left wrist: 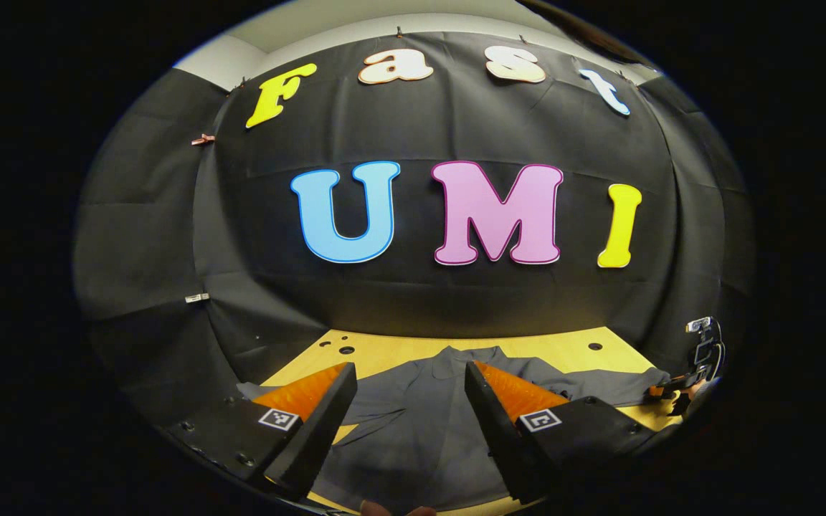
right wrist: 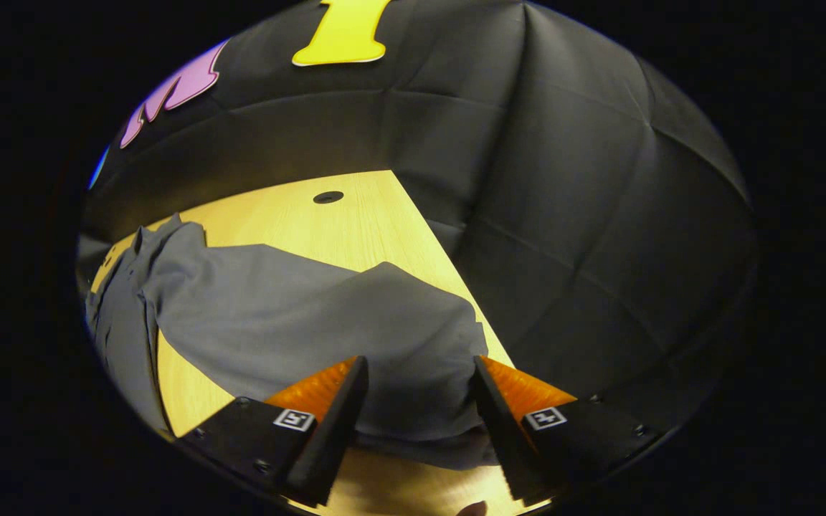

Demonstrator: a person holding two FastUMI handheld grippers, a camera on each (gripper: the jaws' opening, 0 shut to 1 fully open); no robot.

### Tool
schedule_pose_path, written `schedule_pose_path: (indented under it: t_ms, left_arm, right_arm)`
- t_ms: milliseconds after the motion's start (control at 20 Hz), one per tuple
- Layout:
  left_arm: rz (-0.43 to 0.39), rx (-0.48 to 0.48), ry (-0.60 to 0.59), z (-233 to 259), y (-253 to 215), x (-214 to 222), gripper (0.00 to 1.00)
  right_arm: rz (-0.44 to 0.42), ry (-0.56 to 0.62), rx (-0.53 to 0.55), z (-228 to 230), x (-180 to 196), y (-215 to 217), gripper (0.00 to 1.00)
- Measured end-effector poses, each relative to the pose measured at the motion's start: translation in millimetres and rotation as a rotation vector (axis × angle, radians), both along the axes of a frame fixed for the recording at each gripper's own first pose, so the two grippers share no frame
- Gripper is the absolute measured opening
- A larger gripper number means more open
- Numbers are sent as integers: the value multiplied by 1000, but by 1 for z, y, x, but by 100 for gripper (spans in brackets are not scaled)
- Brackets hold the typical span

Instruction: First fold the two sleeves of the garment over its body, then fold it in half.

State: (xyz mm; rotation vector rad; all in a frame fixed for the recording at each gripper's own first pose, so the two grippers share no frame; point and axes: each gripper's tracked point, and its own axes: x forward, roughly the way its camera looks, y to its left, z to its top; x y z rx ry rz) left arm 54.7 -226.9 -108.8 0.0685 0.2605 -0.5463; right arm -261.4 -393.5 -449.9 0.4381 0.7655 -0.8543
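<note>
A grey collared shirt (left wrist: 420, 430) lies flat on the wooden table (left wrist: 384, 355), its collar toward the far wall. My left gripper (left wrist: 409, 401) hovers open above the shirt's body, nothing between its fingers. The shirt's right sleeve (left wrist: 614, 387) stretches out to the right, where the right gripper (left wrist: 671, 387) is at its end. In the right gripper view the same sleeve (right wrist: 312, 308) runs across the table (right wrist: 341, 222), and its cuff end lies between the spread fingers of my right gripper (right wrist: 420, 401), which is open.
Black cloth walls close in the table at the back and on both sides. Small round holes (right wrist: 328, 196) mark the tabletop near the far edge. Bare wood shows beyond the collar and beside the right sleeve.
</note>
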Motion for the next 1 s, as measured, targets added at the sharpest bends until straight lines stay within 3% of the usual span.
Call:
schedule_pose_path:
  t_ms: [50, 150, 200, 600, 800, 1000]
  left_arm:
    - [-7, 8, -1, -1, -2, -1, 96]
    - [-20, 21, -8, 0, -5, -4, 96]
    - [-27, 18, -12, 1, -6, -5, 96]
    - [-110, -26, 17, -4, 1, 8, 99]
    - [-141, -43, 22, -6, 19, 31, 99]
    - [-169, -60, 13, -4, 37, 54, 99]
  right_arm:
    - [26, -2, -17, 0, 2, -2, 64]
    - [57, 31, -49, -1, 4, -5, 14]
    - [59, 42, -61, 4, 1, -1, 9]
    - [-6, 37, -242, 76, -32, 19, 8]
    - [-76, 3, -287, 120, -44, 58, 8]
    - [-113, -48, -345, 166, -27, 98, 8]
